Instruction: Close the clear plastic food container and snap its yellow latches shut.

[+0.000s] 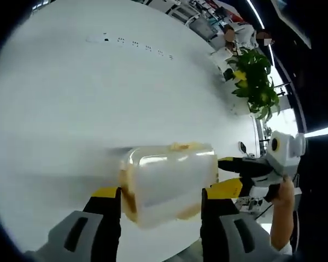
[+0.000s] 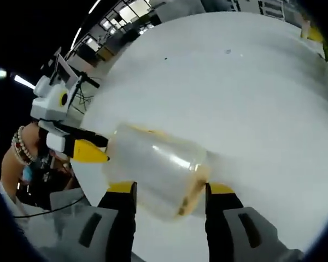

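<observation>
Between the jaws of the left gripper [image 1: 160,195] the clear plastic food container [image 1: 169,183] is seen, jaws spread wide along its two sides; actual contact cannot be told. Yellow latches [image 1: 186,146] are visible along its far edge, state unclear from blur. Right gripper [image 1: 229,165] is seen just beside the container's right end. From the right gripper view, container [image 2: 156,169] is bracketed by the right gripper [image 2: 169,192], jaws wide, with left gripper [image 2: 95,153] at its left. White table [image 1: 98,93] is underneath.
</observation>
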`<control>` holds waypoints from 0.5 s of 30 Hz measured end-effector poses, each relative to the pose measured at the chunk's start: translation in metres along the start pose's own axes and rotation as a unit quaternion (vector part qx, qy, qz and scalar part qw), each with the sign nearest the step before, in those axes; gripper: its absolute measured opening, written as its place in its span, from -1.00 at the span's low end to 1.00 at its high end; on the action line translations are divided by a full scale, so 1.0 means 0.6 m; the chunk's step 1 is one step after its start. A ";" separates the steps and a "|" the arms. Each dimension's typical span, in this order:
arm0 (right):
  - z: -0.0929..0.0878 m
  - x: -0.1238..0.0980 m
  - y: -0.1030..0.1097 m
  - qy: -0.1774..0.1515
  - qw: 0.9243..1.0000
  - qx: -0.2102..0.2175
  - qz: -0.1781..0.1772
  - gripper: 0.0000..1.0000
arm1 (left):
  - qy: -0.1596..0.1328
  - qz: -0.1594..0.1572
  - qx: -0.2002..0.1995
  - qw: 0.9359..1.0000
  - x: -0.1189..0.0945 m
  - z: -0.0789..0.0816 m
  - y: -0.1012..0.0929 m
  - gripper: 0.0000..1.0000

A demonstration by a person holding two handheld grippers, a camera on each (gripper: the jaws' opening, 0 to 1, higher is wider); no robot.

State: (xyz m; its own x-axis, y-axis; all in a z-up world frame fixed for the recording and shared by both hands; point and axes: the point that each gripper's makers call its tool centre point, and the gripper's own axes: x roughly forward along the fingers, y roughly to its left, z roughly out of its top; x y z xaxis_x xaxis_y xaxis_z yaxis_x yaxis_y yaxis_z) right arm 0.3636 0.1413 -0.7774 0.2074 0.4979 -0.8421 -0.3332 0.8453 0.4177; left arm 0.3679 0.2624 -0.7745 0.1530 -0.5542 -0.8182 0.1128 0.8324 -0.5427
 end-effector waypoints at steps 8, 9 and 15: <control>0.000 0.006 -0.014 0.012 1.000 -0.011 -0.019 -0.25 | 0.001 0.025 0.023 0.999 0.004 -0.002 0.016 -0.24; 0.000 0.007 -0.015 0.013 1.000 -0.009 -0.020 -0.25 | 0.001 0.025 0.023 0.999 0.005 -0.002 0.016 -0.26; -0.001 0.006 -0.015 0.018 1.000 -0.010 -0.023 -0.26 | 0.002 0.034 0.034 0.999 0.005 -0.004 0.024 -0.38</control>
State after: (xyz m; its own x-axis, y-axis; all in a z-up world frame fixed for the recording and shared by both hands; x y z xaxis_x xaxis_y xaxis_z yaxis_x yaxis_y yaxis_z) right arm 0.3672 0.1353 -0.7846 0.1903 0.4519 -0.8715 -0.3431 0.8624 0.3722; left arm 0.3677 0.2724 -0.7852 0.1597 -0.4956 -0.8538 0.1684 0.8659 -0.4711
